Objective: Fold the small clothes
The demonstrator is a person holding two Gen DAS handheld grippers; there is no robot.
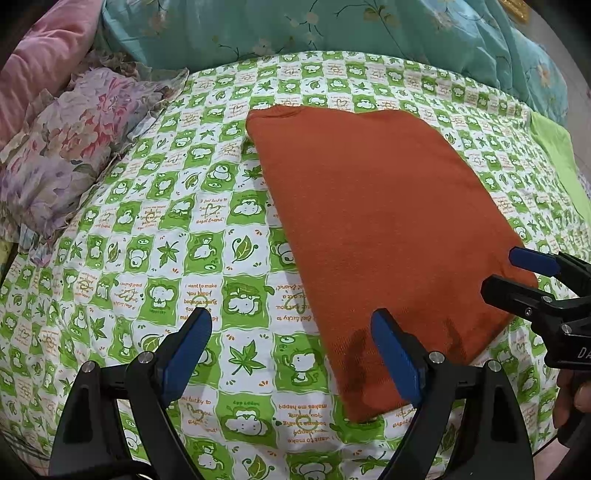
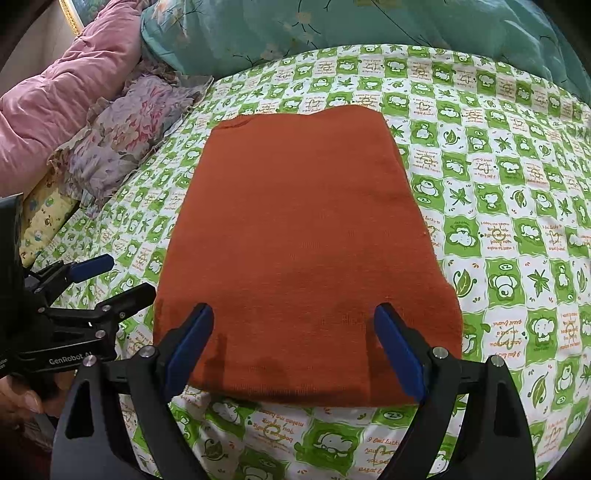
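Garment (image 2: 303,243): one rust-orange knit piece, folded into a flat rectangle, lying on the bed sheet (image 2: 509,206) near the middle of the bed, its near edge toward the bed's front edge.

Bed sheet: green-and-white checks with printed animals, leaves and text; it carries the garment.

Left hand-held gripper (image 1: 291,328): blue pads spread wide, holding nothing; it hovers over the garment's near left corner, one pad above the cloth, the other above bare sheet.

Right hand-held gripper (image 2: 293,321): blue pads spread wide, holding nothing, poised above the garment's near edge; whether the pads touch the cloth cannot be told.

Floral pillow (image 1: 74,147): purple and pink, at the bed's left edge.

Pink quilt (image 2: 62,107): bunched beyond the pillow, far left corner.

Teal quilt (image 1: 332,26): flower print, along the bed's far edge.

Lime-green cloth (image 1: 561,158): flat at the right edge.
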